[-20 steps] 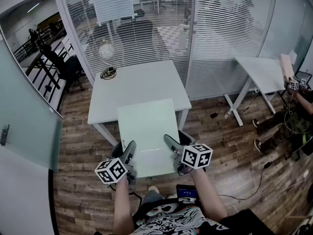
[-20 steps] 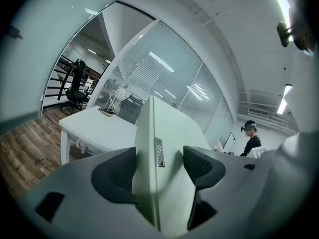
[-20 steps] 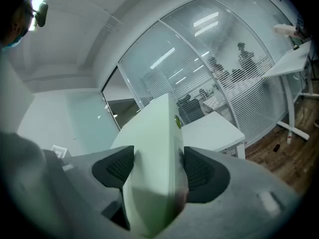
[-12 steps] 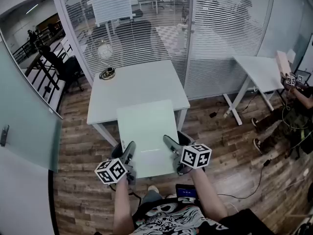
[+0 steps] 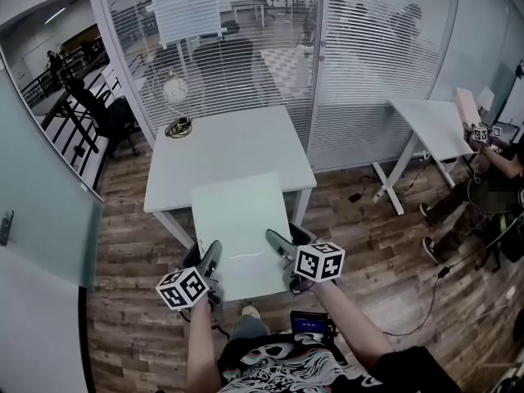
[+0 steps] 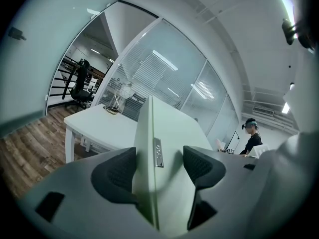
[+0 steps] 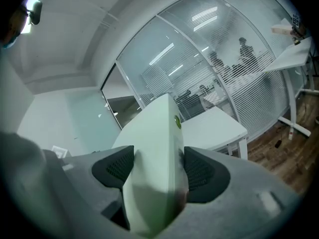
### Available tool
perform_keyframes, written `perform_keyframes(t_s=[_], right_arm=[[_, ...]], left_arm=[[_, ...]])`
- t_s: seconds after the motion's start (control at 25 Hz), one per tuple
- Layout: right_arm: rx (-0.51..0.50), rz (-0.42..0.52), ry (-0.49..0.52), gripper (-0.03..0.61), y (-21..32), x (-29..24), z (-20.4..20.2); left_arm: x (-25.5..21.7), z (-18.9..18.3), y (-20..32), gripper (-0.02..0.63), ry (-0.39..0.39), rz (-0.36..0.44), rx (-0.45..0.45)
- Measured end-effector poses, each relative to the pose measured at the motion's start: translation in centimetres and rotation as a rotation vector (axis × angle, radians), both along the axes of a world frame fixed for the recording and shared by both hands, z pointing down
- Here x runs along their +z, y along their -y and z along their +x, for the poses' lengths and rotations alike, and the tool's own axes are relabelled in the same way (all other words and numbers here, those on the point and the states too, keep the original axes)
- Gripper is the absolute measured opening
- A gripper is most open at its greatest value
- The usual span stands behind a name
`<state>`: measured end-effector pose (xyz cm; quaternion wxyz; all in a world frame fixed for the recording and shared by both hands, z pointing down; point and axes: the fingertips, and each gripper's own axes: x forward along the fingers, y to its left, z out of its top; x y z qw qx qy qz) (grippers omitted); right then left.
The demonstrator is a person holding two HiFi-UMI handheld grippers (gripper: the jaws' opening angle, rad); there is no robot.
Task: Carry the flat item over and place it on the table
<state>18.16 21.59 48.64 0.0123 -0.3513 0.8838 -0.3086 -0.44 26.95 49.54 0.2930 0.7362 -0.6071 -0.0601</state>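
Between the jaws of the left gripper (image 6: 157, 168), low in the middle of its own view, stands the edge of a pale green flat panel (image 6: 172, 133). A dark pad sits against each face, so the jaws are spread wide and clamped on it. In the right gripper (image 7: 158, 171) view the panel (image 7: 154, 128) fills the gap between the pads in the same way, gripped on both faces.

In the head view the left gripper (image 5: 211, 256) and right gripper (image 5: 278, 244) sit side by side in the lower centre of the frame. Each pinches the near end of the panel (image 5: 237, 219), with the marker cubes turned up toward the camera. Two bare forearms rise from the bottom edge: the left forearm (image 5: 201, 342) runs almost straight up, and the right forearm (image 5: 348, 326) angles in from the lower right.

The panel lies about level above the wooden floor (image 5: 131, 301). Its far end overlaps the near edge of the white counter (image 5: 229, 142) at mid-frame, though I cannot tell whether they touch. A small fan (image 5: 174, 92) stands at the counter's far left corner.
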Motion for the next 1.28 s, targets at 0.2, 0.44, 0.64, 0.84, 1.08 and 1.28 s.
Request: perform_keyframes(t_s=[0.2,0.44,0.64,0.84,1.08,1.28], right_arm=[[0.019,-0.027,-0.005,0.299,2.9,1.2,-1.6],[0.016,-0.039,-0.037,0.298,9.6,2.8,-5.5],[0.032,-0.078,-0.069,0.299,17.8,4.8,-8.9],[0.054,-0.112,-0.071,0.298,24.9,5.5,-12.3],[0.079,-0.122,-0.078,0.298,32.3,5.5,-15.6],[0.103,-0.135,-0.074,0.299,36.5,5.5,-16.9]], left_arm=[[0.9,-1.6,3.1,0.295,0.021,-0.027,0.006],[3.0,-5.4,9.7,0.293,0.001,-0.044,-0.004],[5.0,-8.8,18.2,0.29,-0.018,-0.092,0.006],[5.8,-12.2,25.7,0.29,-0.028,-0.121,0.03],[5.8,-15.7,33.4,0.29,-0.041,-0.13,0.056],[5.8,-17.0,38.2,0.29,-0.046,-0.134,0.09]])
